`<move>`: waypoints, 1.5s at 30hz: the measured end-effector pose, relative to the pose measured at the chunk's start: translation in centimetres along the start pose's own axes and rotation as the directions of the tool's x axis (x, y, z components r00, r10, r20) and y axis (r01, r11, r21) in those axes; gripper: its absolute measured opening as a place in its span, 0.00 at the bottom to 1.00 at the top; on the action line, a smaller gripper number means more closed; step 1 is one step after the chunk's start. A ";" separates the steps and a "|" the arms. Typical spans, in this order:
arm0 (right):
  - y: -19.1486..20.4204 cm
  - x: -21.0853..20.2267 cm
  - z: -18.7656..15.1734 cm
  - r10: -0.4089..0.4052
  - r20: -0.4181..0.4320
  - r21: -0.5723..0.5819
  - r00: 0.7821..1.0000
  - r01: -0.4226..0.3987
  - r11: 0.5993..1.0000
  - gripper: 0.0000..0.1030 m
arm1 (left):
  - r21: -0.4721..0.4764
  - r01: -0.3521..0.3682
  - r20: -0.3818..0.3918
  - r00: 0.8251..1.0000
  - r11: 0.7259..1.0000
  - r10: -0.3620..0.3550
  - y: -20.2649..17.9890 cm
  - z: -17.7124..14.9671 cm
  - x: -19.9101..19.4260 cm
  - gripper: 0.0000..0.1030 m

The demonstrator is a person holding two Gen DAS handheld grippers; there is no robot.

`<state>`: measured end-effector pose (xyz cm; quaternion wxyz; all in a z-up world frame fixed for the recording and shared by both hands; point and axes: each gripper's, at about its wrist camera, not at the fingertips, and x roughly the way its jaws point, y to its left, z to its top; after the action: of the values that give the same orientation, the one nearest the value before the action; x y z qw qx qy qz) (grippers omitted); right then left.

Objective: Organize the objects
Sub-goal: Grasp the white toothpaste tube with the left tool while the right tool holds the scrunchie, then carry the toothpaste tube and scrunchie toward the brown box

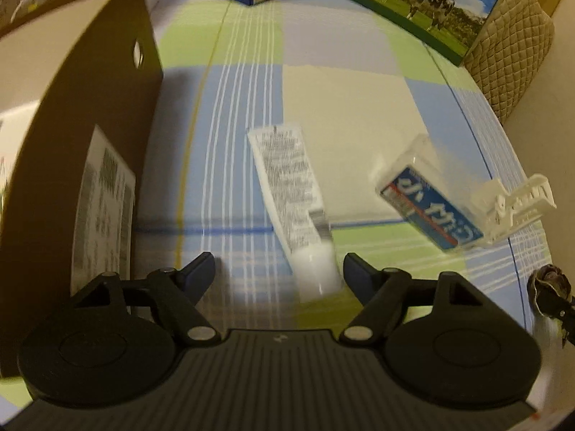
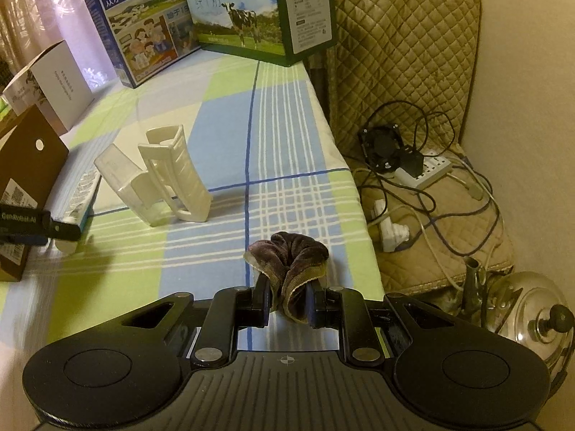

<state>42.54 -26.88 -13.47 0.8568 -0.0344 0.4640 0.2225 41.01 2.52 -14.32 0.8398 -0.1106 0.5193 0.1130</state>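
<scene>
velvety scrunchie (image 2: 291,265), glossy plastic clip (image 2: 172,176), woven tablecloth (image 2: 280,136)

Both grippers, left (image 1: 278,269) and right (image 2: 287,305), are matte black plastic. Each has a ribbed grey-black deck with a small crosshair mark, two round domed housings at the sides, triangular cut-outs, and silver rivets at the linkage pivots. The fingers (image 1: 199,269) carry dark blue pads.
</scene>
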 end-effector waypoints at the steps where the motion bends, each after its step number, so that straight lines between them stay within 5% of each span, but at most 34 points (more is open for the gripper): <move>1: 0.0 0.0 0.0 -0.001 0.000 0.001 1.000 0.001 1.000 0.15 | 0.014 -0.005 0.009 1.000 1.000 0.005 -0.2 0.3 0.1 0.72; 3: 0.0 0.0 0.1 0.000 0.000 0.001 1.000 0.000 1.000 0.15 | 0.046 -0.013 0.021 1.000 0.999 0.012 -0.8 1.0 0.5 0.71; 10: 0.1 -0.1 0.1 -0.001 0.003 0.005 1.000 0.001 1.000 0.15 | 0.147 -0.045 0.032 0.999 0.988 0.040 -1.6 1.8 1.3 0.38; 16: 0.6 -0.5 -0.3 0.019 0.005 -0.009 1.000 -0.019 1.000 0.15 | 0.157 -0.045 0.028 0.999 0.987 0.041 -1.1 0.5 0.3 0.34; 24: 3.5 -1.4 -1.7 0.114 -0.031 -0.071 0.993 -0.116 0.991 0.15 | 0.215 -0.011 -0.016 1.000 0.976 0.015 0.2 -5.5 -3.1 0.34; 33: 7.6 -2.3 -4.6 0.230 -0.111 -0.157 0.967 -0.246 0.956 0.15 | 0.163 0.002 -0.081 0.997 0.987 0.011 3.6 -11.7 -7.2 0.34; 45: 9.6 -4.1 -6.4 0.252 -0.118 -0.194 0.960 -0.271 0.943 0.15 | 0.156 -0.010 -0.072 0.997 0.988 0.021 3.2 -11.6 -7.3 0.36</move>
<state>31.65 -21.40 -12.41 0.7891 -0.0720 0.4773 0.3800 27.03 1.52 -13.06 0.8253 -0.0446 0.5580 0.0743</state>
